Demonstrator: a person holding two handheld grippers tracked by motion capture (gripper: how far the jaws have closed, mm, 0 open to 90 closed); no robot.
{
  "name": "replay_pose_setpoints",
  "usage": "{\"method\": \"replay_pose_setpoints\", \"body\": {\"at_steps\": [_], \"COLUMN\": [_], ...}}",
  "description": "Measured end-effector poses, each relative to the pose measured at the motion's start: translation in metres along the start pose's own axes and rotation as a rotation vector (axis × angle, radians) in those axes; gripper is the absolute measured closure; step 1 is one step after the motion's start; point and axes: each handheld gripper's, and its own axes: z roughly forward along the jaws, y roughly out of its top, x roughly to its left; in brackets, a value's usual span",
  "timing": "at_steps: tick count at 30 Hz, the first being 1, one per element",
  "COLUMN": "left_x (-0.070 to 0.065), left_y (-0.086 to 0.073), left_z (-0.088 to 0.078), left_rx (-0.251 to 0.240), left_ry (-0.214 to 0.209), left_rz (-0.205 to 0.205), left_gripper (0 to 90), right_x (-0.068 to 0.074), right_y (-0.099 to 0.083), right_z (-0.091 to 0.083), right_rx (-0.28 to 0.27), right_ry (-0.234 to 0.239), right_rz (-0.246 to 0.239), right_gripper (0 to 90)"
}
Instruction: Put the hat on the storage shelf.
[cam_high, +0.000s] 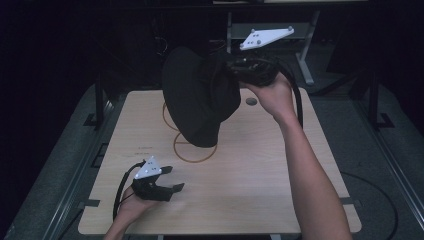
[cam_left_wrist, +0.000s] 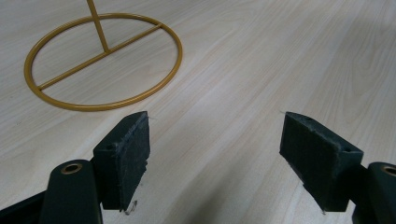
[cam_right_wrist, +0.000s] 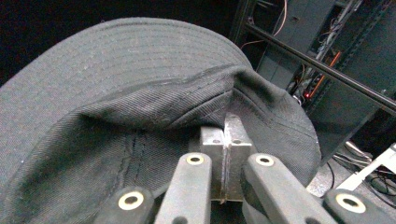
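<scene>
Right gripper (cam_high: 235, 67), upper centre of the high view: jaws clenched on the fabric of a black hat (cam_high: 200, 97), which hangs in the air above the table (cam_high: 250, 170). In the right gripper view the pads meet at lower centre with cloth (cam_right_wrist: 140, 93) bunched around them; which part of the hat is pinched is hard to say, probably the edge of the crown. Gold wire stand (cam_high: 192, 147) on the table just below the hat; its ring base (cam_left_wrist: 100, 60) sits upper left in the left gripper view. Left gripper (cam_high: 172, 179), lower left, jaws released, nothing between them.
</scene>
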Motion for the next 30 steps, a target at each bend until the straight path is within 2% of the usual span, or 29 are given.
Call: {"method": "replay_pose_setpoints", "body": {"at_steps": [11, 30], "left_x": [-0.001, -0.001], "left_y": [0.001, 0.002], "left_z": [0.002, 0.004], "left_rx": [0.010, 0.014], "left_ry": [-0.005, -0.009], "left_rz": [0.006, 0.009], "left_gripper": [23.7, 23.7], "right_x": [0.006, 0.013], "right_y": [0.018, 0.017], "right_z": [0.031, 0.060], "right_rx": [0.066, 0.074], "right_ry": [0.028, 0.035], "right_rz": [-0.024, 0.001], "right_gripper": [89.6, 89.5]}}
